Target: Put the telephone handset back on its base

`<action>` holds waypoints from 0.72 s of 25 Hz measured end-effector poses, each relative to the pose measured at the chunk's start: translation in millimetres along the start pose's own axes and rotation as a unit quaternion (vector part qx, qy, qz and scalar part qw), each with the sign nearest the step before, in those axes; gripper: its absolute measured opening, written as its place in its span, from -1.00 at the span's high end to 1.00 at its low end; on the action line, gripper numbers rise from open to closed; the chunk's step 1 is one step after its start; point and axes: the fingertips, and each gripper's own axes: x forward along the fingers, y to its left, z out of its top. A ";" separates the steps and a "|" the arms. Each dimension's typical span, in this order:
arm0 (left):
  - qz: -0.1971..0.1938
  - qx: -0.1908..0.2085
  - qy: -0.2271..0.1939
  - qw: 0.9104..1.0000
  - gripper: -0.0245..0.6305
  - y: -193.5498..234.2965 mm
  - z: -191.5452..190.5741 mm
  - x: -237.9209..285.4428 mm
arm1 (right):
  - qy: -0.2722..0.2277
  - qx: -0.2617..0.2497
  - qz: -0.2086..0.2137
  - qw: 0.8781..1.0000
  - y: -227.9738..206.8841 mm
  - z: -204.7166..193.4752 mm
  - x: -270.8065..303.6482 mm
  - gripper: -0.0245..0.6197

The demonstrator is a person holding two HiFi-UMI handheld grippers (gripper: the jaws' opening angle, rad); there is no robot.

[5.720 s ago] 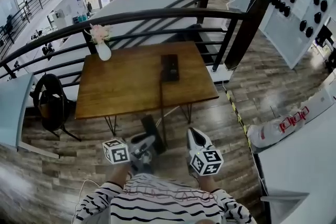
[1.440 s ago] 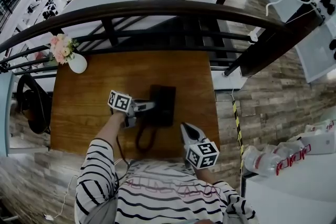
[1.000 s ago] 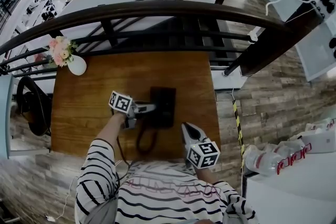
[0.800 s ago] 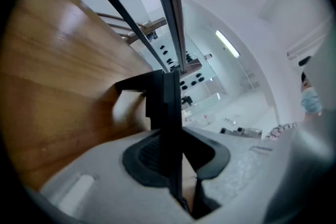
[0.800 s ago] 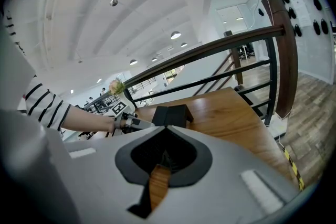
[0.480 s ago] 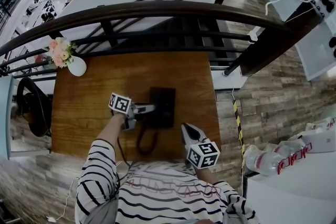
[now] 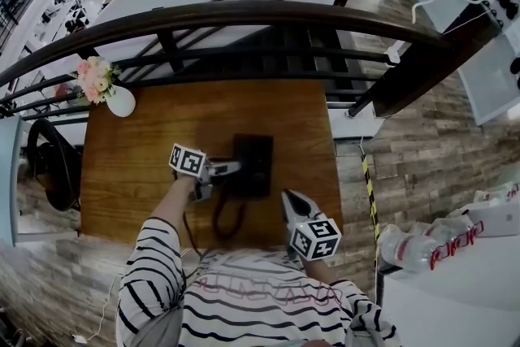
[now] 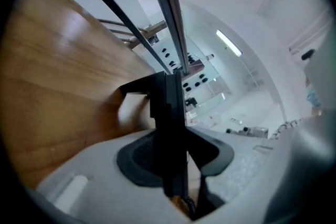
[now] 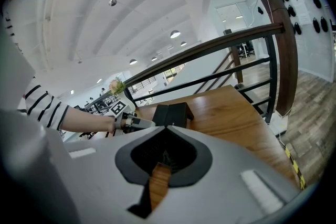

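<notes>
At table [image 7: 138, 175] centre, left claw [image 7: 236, 167] just opening round handset [image 8: 170, 128] on base [image 7: 260, 162] (room toward right edge); right claw [image 7: 289, 201] closed

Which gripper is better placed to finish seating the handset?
Left. The left gripper is at the base with the handset between its jaws, which have just been opening. The right gripper hangs shut near the table's front edge, apart from both.

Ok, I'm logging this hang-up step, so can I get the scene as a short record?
table: wooden
handset: lying on the base, along its left side
left claw: jaws have just been opening, handset between them
right claw: shut, empty, near the table's front edge
task: looks nearly done
</notes>
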 end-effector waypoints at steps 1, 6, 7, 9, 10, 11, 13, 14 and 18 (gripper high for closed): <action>0.010 0.003 0.000 1.000 0.43 2.9 -0.4 -0.7 | 0.000 0.000 0.000 1.000 -0.3 -0.3 -0.1 0.92; 0.022 0.005 -0.011 1.000 0.34 6.5 0.1 -1.9 | 0.001 -0.001 -0.003 1.000 -2.0 -1.7 -0.8 0.92; 0.023 0.005 -0.013 1.000 0.34 6.6 0.4 -2.2 | 0.001 -0.001 -0.003 1.000 -1.9 -1.9 -0.7 0.92; 0.021 0.011 -0.018 1.000 0.36 4.6 1.2 -2.7 | 0.002 -0.001 -0.002 1.000 -1.1 -1.8 -0.6 0.92; 0.017 0.015 -0.021 1.000 0.42 2.1 1.7 -2.4 | 0.002 -0.001 -0.001 1.000 -0.9 -1.7 -0.6 0.92; 0.010 0.017 -0.023 1.000 0.50 -0.7 1.9 -1.9 | 0.002 -0.001 0.000 1.000 -0.6 -1.6 -0.6 0.92; -0.002 0.015 -0.028 0.999 0.67 -4.8 1.9 -1.8 | 0.002 -0.001 0.001 1.000 0.8 -1.9 -0.1 0.92; -0.006 0.012 -0.031 0.999 0.67 -5.2 1.8 -2.3 | 0.001 -0.002 0.001 1.000 1.7 -2.1 0.5 0.92; -0.017 -0.004 -0.043 0.999 0.69 -3.7 2.0 -2.2 | 0.003 -0.003 0.004 1.000 1.7 -3.2 1.8 0.92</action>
